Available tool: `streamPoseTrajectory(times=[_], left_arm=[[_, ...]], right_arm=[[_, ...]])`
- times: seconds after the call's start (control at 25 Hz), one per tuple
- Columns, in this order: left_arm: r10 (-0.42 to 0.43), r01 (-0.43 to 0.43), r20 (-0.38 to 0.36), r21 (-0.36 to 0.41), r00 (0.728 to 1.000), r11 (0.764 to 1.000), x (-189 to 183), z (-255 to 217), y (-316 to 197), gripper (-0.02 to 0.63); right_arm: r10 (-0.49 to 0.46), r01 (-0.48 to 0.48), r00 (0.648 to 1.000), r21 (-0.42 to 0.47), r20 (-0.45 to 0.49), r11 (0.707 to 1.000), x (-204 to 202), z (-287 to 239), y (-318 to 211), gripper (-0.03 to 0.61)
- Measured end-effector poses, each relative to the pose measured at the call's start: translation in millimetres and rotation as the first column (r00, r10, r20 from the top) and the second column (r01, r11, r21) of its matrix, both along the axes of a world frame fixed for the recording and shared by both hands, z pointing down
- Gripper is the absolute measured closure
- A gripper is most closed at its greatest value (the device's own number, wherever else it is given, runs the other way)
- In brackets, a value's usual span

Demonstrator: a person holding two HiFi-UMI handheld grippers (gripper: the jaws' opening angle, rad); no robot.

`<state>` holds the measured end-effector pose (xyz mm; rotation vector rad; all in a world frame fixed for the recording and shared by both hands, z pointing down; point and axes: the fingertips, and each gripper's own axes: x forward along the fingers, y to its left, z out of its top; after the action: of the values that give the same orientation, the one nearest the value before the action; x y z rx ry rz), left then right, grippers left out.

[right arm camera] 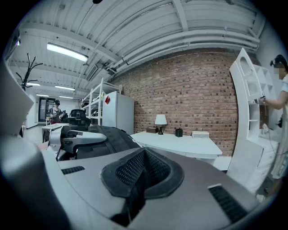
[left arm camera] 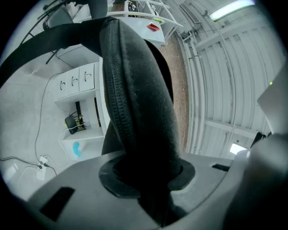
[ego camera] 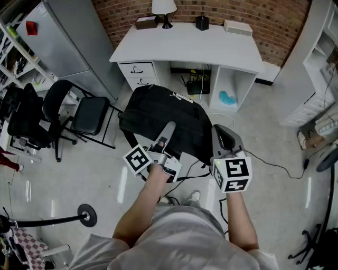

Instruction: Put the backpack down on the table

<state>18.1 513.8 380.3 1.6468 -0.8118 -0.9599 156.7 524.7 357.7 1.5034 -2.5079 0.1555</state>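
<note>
A black backpack [ego camera: 158, 113] hangs in the air in front of the white table [ego camera: 211, 47], above the floor. My left gripper [ego camera: 168, 129] is shut on the backpack's thick padded strap [left arm camera: 135, 99], which runs up from between its jaws [left arm camera: 146, 173]. My right gripper [ego camera: 222, 136] is level beside the backpack's right edge. In the right gripper view its mesh pads [right arm camera: 141, 173] meet with nothing between them. There the backpack [right arm camera: 112, 137] and the left gripper [right arm camera: 81, 137] show at the left, with the table [right arm camera: 180, 143] ahead.
On the table's far edge stand a lamp [ego camera: 164, 10], a black box [ego camera: 202, 22] and two flat boxes. A black chair [ego camera: 79, 113] is to the left and white shelving [ego camera: 317, 68] to the right. Cables [ego camera: 274, 166] lie on the floor. A person [right arm camera: 276, 103] stands by the shelving.
</note>
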Motion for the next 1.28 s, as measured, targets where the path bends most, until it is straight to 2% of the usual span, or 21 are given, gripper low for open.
streamPoseTrajectory(times=[0.28,0.48,0.8,1.12,1.28], left_arm=[[-0.014,0.014,0.018,-0.007,1.0,1.0,5,3,-2,0.506],[-0.046,0.046,0.004,-0.006,0.999,0.999,8,3,-4,0.506],[-0.051,0.051,0.017,0.005,0.999,0.999,11,-2,-11,0.506],[-0.039,0.039,0.015,0.0,0.999,0.999,7,6,-38,0.506],[-0.035,0.035,-0.005,-0.007,0.999,0.999,-10,12,-59,0.506]], right_arm=[[-0.037,0.037,0.999,-0.003,-0.003,0.999,1,5,-4,0.578],[-0.068,0.068,0.998,0.0,-0.005,0.998,5,7,-6,0.578],[-0.072,0.072,0.997,0.005,0.004,0.997,11,4,-14,0.578],[-0.067,0.067,0.998,-0.003,-0.004,0.998,6,12,-41,0.578],[-0.056,0.056,0.998,-0.005,-0.021,0.998,-9,15,-60,0.578]])
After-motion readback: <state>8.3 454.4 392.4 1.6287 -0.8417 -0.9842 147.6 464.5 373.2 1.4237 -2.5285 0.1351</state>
